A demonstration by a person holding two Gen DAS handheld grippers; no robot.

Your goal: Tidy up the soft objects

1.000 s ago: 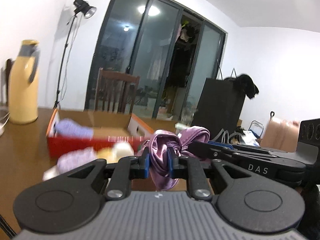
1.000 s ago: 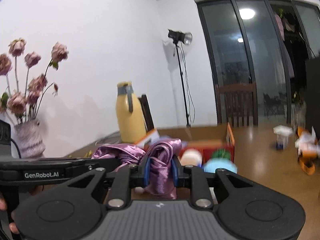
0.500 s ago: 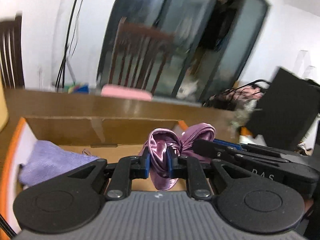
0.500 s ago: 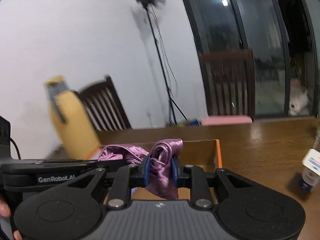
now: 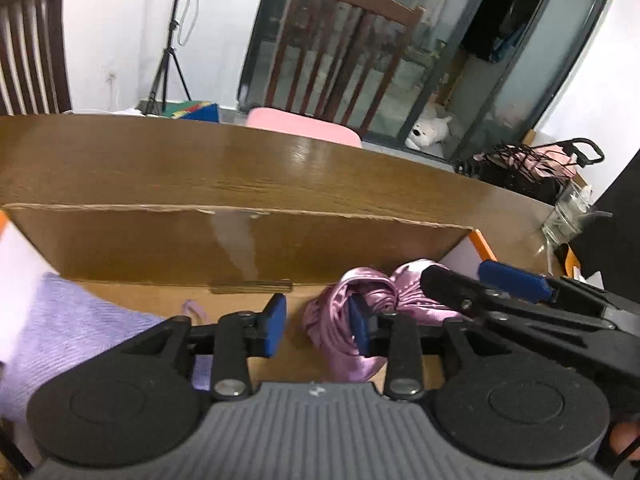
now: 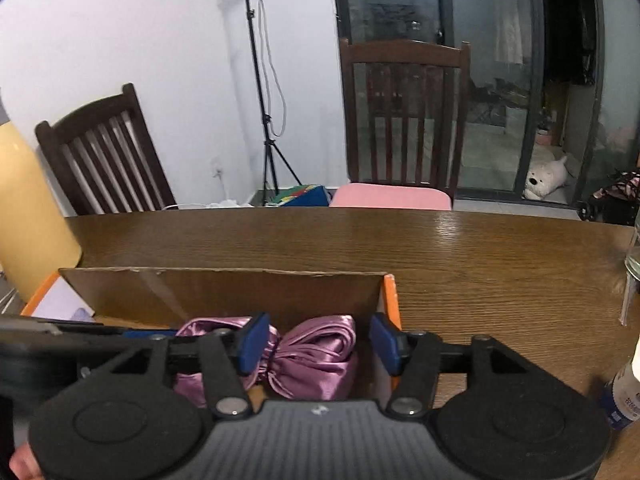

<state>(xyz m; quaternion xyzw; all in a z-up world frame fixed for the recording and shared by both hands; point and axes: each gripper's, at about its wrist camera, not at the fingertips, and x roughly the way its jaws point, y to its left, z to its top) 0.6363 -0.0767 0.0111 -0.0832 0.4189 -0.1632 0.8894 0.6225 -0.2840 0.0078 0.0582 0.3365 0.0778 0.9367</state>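
1. Satin cloth (image 6: 316, 348), purple, bunched and knotted: lying inside the cardboard box (image 6: 224, 292) at its right-hand end, close to the orange-edged side wall. In the left wrist view the same cloth (image 5: 360, 300) is sitting against the right pad of the left tool.

2. Left gripper (image 5: 316, 324): its jaws are opening. A clear gap is showing between the left pad and the cloth; the right pad is touching fabric but nothing is being squeezed. Judged released.

3. Right gripper (image 6: 316, 340): its jaws are opening and standing wide, with the cloth lying between them. The left pad is brushing the fabric, the right pad is standing apart from it. Judged released.

4. Lavender towel (image 5: 68, 332): resting in the left part of the same box, apart from the satin cloth. Judged already stowed.

5. Progress: two soft items are sitting in the box, so the current placement is looking nearly complete, with only the withdrawal of both tools outstanding.

6. Remaining: cannot tell. No other soft items are showing on the wooden table (image 6: 440, 248) in either view; the near side of the table is hidden behind the tool bodies.

7. Non-task items: a yellow jug (image 6: 28, 216) and a glass (image 5: 568, 216) are standing on the table outside the box.
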